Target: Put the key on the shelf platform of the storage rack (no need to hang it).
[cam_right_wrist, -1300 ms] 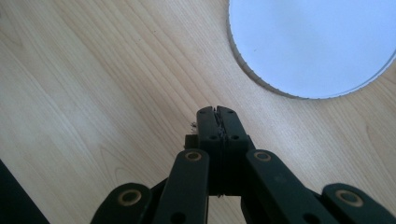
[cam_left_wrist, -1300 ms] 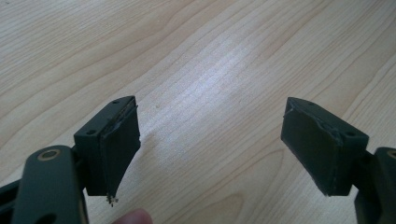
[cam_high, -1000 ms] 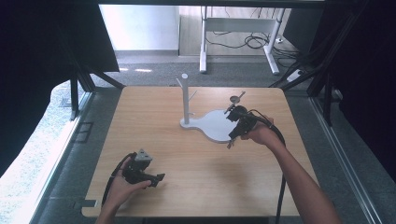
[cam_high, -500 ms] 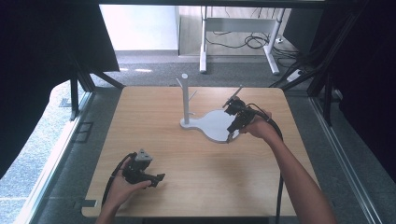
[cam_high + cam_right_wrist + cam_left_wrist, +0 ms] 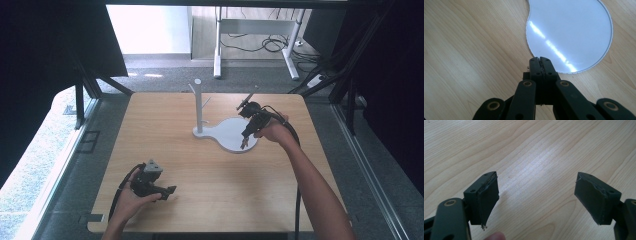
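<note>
The right gripper is held with its jaws clenched on nothing, tips just above the near rim of the white stand base, which spreads directly ahead of the jaws; the upright post rises beyond. The left gripper is rested apart, jaws released over bare table. An approach to the stand is judged in hand; next, the right jaws must be parted before any grasp
</note>
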Demonstrator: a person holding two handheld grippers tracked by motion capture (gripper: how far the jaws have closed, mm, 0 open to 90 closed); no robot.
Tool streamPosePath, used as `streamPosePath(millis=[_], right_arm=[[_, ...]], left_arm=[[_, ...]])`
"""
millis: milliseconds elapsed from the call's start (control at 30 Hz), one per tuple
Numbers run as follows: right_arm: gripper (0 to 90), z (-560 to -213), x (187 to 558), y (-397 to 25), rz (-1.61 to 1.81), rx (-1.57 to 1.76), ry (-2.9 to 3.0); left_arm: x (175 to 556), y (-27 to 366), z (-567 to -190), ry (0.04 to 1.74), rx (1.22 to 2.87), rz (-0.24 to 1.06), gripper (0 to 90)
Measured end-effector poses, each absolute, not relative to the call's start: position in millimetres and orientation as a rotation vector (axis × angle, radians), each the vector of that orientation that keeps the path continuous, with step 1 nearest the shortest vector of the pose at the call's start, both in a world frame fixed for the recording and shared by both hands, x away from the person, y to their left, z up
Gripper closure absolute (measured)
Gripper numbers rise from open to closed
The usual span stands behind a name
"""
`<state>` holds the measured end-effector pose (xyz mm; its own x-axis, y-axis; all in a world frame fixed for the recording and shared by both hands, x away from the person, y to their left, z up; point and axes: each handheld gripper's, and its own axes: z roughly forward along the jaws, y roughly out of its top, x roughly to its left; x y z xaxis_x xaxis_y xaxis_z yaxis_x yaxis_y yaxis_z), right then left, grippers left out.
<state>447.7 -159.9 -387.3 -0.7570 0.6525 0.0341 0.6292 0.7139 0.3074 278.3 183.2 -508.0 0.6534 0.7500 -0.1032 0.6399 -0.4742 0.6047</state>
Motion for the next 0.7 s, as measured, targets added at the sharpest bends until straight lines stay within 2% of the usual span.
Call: streamPosePath(millis=[700], right_arm=[[90.0,-394,469,-153,0.424,1.102,2.835]], left_arm=[[278,185,-508,1.075,2.246,0.233,19.9]])
